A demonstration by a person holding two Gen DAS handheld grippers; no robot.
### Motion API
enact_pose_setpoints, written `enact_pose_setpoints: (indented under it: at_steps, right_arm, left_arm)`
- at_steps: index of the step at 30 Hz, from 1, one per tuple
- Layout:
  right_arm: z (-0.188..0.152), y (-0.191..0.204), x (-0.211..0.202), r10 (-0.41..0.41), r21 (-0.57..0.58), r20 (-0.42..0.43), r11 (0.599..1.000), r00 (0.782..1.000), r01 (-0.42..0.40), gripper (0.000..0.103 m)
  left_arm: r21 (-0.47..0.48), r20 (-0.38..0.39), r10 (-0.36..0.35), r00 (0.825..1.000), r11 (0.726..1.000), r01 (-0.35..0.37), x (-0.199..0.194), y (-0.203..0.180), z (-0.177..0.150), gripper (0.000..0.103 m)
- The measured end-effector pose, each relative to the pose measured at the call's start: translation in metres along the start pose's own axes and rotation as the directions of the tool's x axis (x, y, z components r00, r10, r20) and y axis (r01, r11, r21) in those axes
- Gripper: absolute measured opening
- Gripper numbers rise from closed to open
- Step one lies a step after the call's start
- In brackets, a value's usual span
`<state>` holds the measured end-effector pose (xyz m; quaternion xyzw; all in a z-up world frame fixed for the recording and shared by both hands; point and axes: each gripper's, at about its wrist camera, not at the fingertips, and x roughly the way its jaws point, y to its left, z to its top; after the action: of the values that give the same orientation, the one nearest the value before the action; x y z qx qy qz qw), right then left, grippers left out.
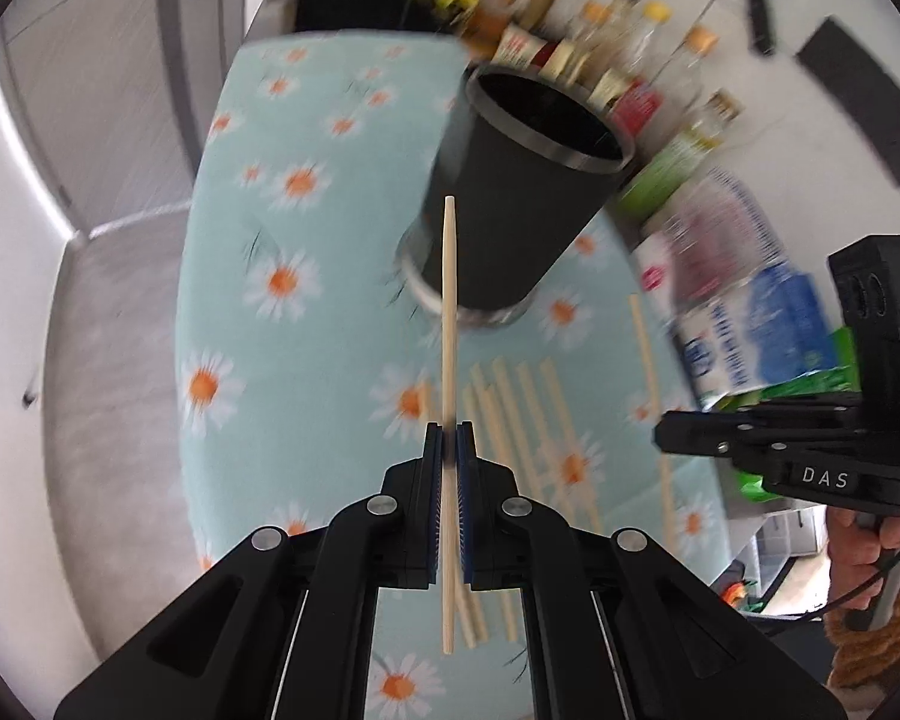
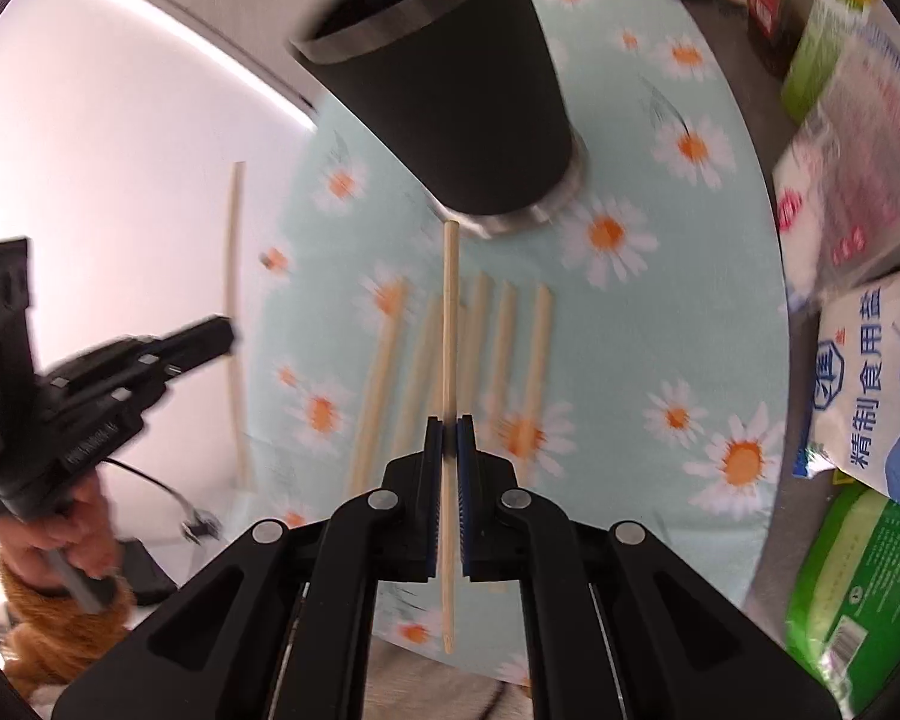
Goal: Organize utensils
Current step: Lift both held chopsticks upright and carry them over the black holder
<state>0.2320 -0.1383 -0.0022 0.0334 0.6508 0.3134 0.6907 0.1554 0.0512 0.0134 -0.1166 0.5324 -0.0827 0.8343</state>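
Note:
My left gripper (image 1: 449,435) is shut on a pale wooden chopstick (image 1: 449,300), held lengthwise above the daisy-print cloth (image 1: 306,360). The chopstick's tip points toward the tall black cup (image 1: 528,192). Several loose chopsticks (image 1: 513,414) lie on the cloth just beyond my fingers. My right gripper (image 2: 449,429) is likewise shut on a chopstick (image 2: 450,312), whose tip is near the base of the black cup (image 2: 450,90), over the loose chopsticks (image 2: 498,336). Each view shows the other gripper (image 1: 663,438) (image 2: 228,333) at its side, a chopstick crossing its tip.
Bottles and jars (image 1: 600,54) line the far side of the table behind the cup. Bags of salt (image 2: 870,384) and a green packet (image 2: 858,588) crowd the right edge. The cloth's left edge drops to grey floor (image 1: 108,360). A hand (image 2: 72,528) holds the left gripper's handle.

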Motion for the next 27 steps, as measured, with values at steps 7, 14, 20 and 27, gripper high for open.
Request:
enact_pose_setpoints:
  at_steps: [7, 14, 20, 27]
  right_arm:
    - [0.012, 0.032, -0.042, 0.036, -0.043, 0.226, 0.999, 0.973, -0.027, 0.006]
    - [0.033, 0.057, -0.079, 0.011, -0.097, 0.411, 0.995, 0.911, 0.031, 0.006]
    - [0.052, 0.072, -0.107, 0.033, -0.17, 0.576, 0.982, 0.817, 0.081, 0.006]
    - [0.073, 0.052, -0.13, 0.094, -0.19, 0.709, 0.98, 0.699, 0.061, 0.006]
  left_arm:
    - [0.086, 0.166, -0.143, 0.976, 0.988, 0.13, -0.029, -0.002, 0.026, 0.004]
    - [0.13, 0.338, -0.215, 0.916, 0.975, 0.181, -0.06, -0.001, 0.055, 0.004]
    - [0.213, 0.483, -0.278, 0.83, 0.957, 0.196, -0.085, -0.012, 0.074, 0.004]
    - [0.266, 0.615, -0.309, 0.725, 0.947, 0.179, -0.089, -0.025, 0.093, 0.004]
